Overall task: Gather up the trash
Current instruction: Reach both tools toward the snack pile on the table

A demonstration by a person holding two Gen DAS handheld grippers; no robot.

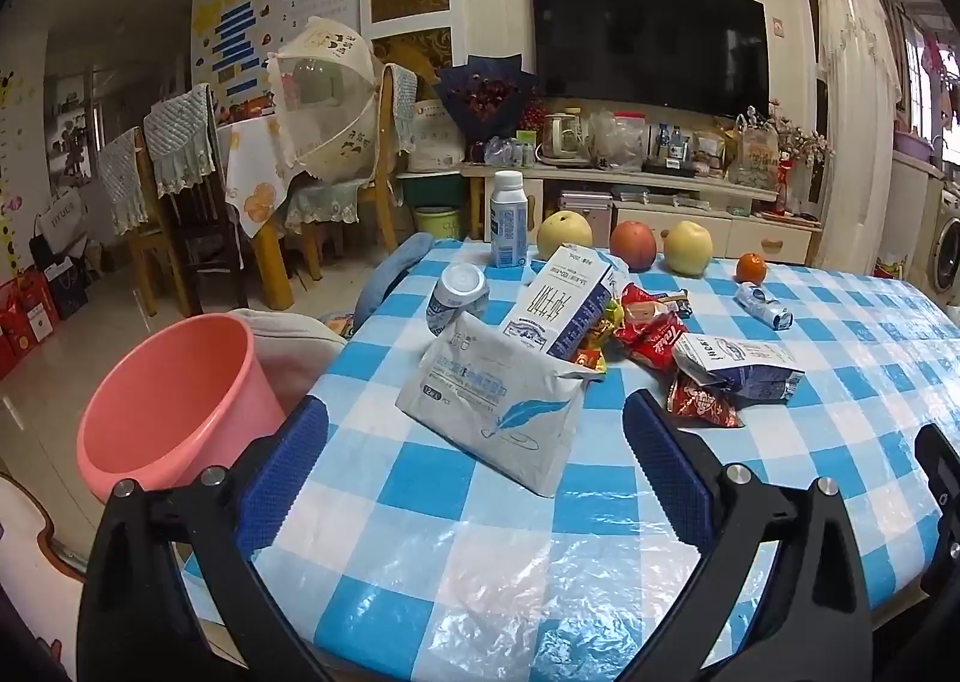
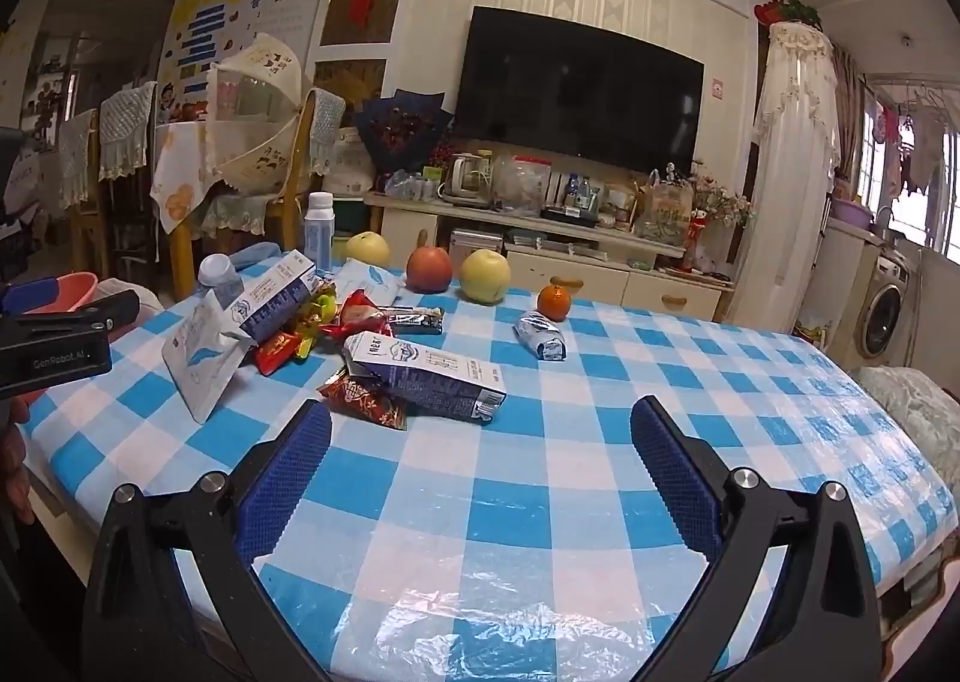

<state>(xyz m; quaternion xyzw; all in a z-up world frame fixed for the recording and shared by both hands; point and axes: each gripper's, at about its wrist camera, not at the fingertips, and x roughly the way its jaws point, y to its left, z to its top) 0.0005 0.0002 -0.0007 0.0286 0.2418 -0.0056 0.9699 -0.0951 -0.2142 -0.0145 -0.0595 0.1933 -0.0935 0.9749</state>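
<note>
A heap of trash lies on the blue-checked table (image 1: 480, 562): a grey-white pouch (image 1: 498, 412), an upright milk carton (image 1: 561, 310), a flattened carton (image 1: 738, 367), red snack wrappers (image 1: 651, 334) and a tipped bottle (image 1: 457, 295). A pink bucket (image 1: 174, 400) stands left of the table. My left gripper (image 1: 474, 418) is open just short of the pouch, with nothing between its pads. In the right wrist view my right gripper (image 2: 480, 424) is open before the flattened carton (image 2: 429, 376) and a red wrapper (image 2: 363, 400), gripping nothing. The pouch (image 2: 201, 364) leans at left.
Two pale apples (image 1: 688, 248), a red apple (image 1: 633, 244), an orange (image 1: 751, 268), a standing bottle (image 1: 508, 220) and a crushed can (image 1: 763, 305) sit along the far side. Chairs, a cluttered TV cabinet and a washing machine stand beyond. The left gripper's body (image 2: 54, 346) shows at far left.
</note>
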